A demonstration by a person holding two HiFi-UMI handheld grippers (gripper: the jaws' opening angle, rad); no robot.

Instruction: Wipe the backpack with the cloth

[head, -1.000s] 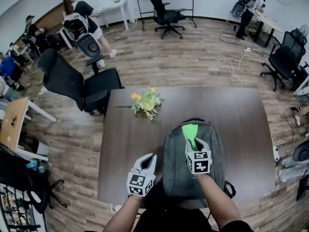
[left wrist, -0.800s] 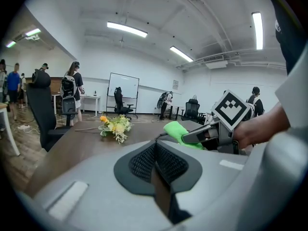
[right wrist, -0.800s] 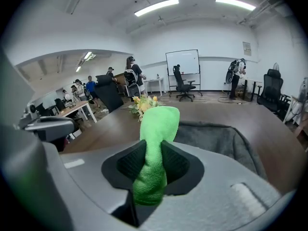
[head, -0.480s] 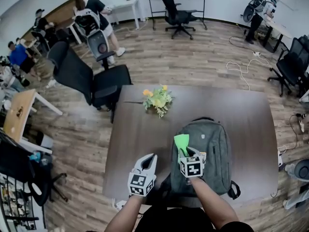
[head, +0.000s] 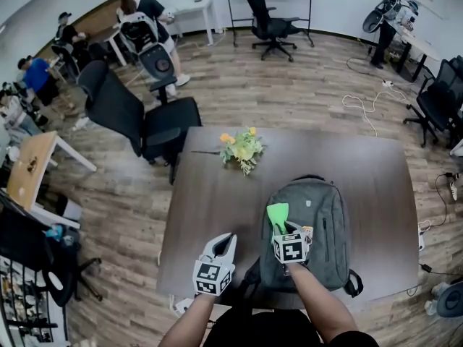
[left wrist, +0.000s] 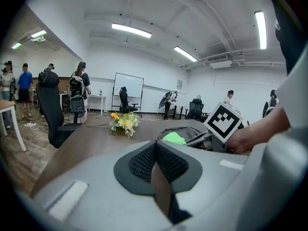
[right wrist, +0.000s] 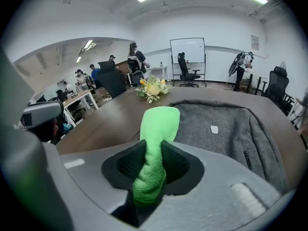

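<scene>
On the table's (head: 210, 194) near half the backpack (head: 318, 223) lies flat: soft grey fabric that will give under a push, though it looks heavy enough to stay put. The right gripper (head: 283, 228) pinches the cloth (head: 277, 212), a limp green rag poking out past the jaws over the pack's left side. Whether it touches, I can't quite tell. The left gripper (head: 223, 241), jaws pressed together on nothing, hovers just left, free to steady an edge. Flowers (head: 242, 149) sit far off, and nothing blocks a stroke.
</scene>
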